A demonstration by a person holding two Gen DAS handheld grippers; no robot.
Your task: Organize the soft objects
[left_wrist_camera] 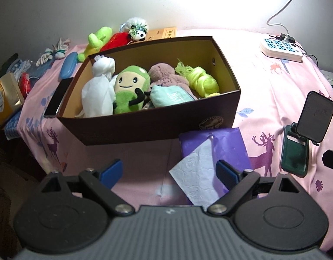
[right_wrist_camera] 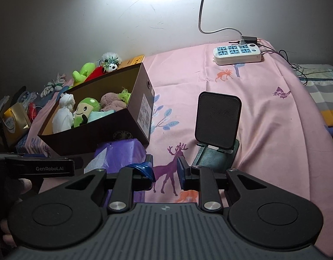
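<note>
A dark brown box point(left_wrist_camera: 149, 127) point(right_wrist_camera: 95, 138) stands on the pink bed. It holds a white cloth bundle point(left_wrist_camera: 99, 91), a green smiling plush point(left_wrist_camera: 129, 88) point(right_wrist_camera: 85, 110), a mauve plush point(left_wrist_camera: 164, 75), a teal pouch point(left_wrist_camera: 170, 96) and a neon-yellow knotted cloth point(left_wrist_camera: 199, 79). Behind the box lie a green plush point(left_wrist_camera: 98, 39), a red plush point(left_wrist_camera: 116, 40) and a small panda toy point(left_wrist_camera: 139, 31) point(right_wrist_camera: 111, 64). My left gripper point(left_wrist_camera: 168, 171) is open and empty in front of the box. My right gripper point(right_wrist_camera: 165, 171) is open with a narrow gap and empty, right of the box.
A purple tissue pack point(left_wrist_camera: 214, 151) point(right_wrist_camera: 118, 153) with a tissue sticking out lies before the box. A phone stand point(left_wrist_camera: 305, 130) point(right_wrist_camera: 216, 125) sits to the right, a power strip point(left_wrist_camera: 281, 48) point(right_wrist_camera: 238, 53) at the back. A phone point(left_wrist_camera: 57, 97), blue case point(left_wrist_camera: 68, 67) and clutter lie left.
</note>
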